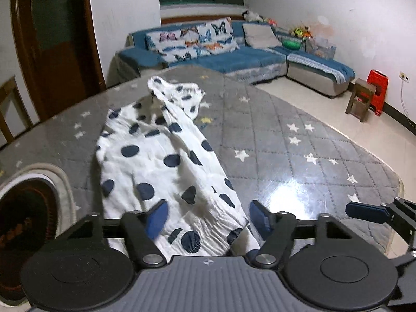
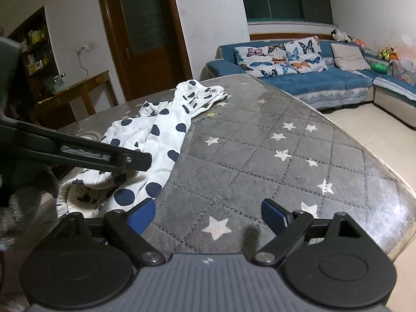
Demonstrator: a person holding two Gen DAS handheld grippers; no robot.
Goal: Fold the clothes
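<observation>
- Polka-dot garment [image 1: 161,153], white with dark blue spots, lies on the glass-topped table [image 1: 299,140] over a grey star-quilted cover. It looks like a pair of trousers, rumpled and not yet folded.
- Long axis: runs from the elasticated waistband near the table's near edge away toward the far edge and the blue sofa [image 1: 234,59]. The far end is bunched and twisted.
- Left gripper [image 1: 206,218]: jaws spread, blue pads either side of the waistband end. The cloth sits between and under the fingers, but nothing is pinched.
- Right gripper [image 2: 208,215]: jaws also spread, holding nothing, over bare quilted cover. In its view the garment [image 2: 166,135] lies to its left; the left pad [image 2: 143,214] is just beside the cloth's near corner, and I cannot tell whether it touches.
- Left gripper appears in the right wrist view as a dark bar [image 2: 78,153] crossing over the waistband.
- Judgement: the left gripper is nearer, already straddling the near end. The right needs to shift leftward to reach the cloth.
- Judgement: the fold likely turns on that axis, so the near end goes up toward the far end, or the legs get laid together first. The twisted far end probably wants flattening before any fold lies clean.
</observation>
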